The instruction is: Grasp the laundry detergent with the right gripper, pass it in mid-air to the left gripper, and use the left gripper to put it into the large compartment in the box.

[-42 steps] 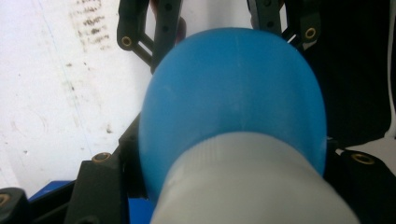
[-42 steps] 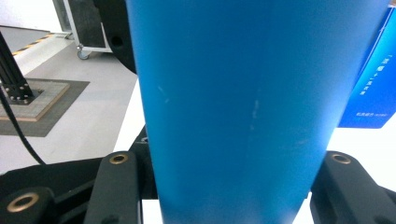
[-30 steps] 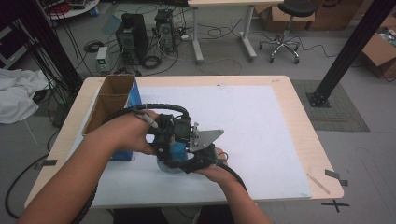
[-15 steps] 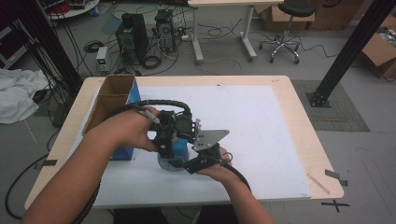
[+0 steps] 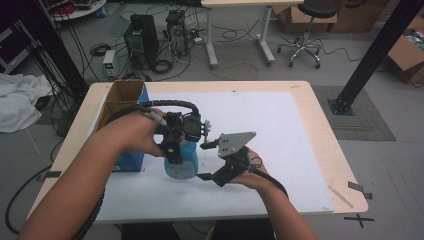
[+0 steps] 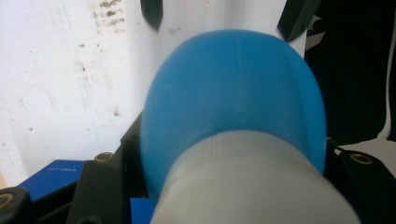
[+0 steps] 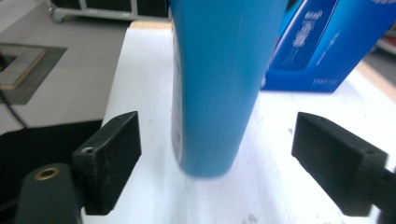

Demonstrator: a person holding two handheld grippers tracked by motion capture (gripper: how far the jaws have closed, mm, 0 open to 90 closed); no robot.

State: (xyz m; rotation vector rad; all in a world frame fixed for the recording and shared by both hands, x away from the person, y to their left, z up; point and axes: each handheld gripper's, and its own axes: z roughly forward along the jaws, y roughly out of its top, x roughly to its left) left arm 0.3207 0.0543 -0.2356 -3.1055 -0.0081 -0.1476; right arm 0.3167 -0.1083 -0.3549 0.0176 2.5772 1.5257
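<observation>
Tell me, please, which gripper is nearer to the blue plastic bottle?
Left. The left gripper is clamped on the blue plastic bottle near its top; the right gripper sits beside its lower part, jaws just opened and clear.

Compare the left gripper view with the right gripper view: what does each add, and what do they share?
Left gripper view: the blue bottle's rounded shoulder and its grey-white neck, seen from above, gripped by the left gripper. Right gripper view: the right gripper, jaws spread clear of the bottle's lower body, which they have just released. Both: the bottle, the white table cover and the blue box.
</observation>
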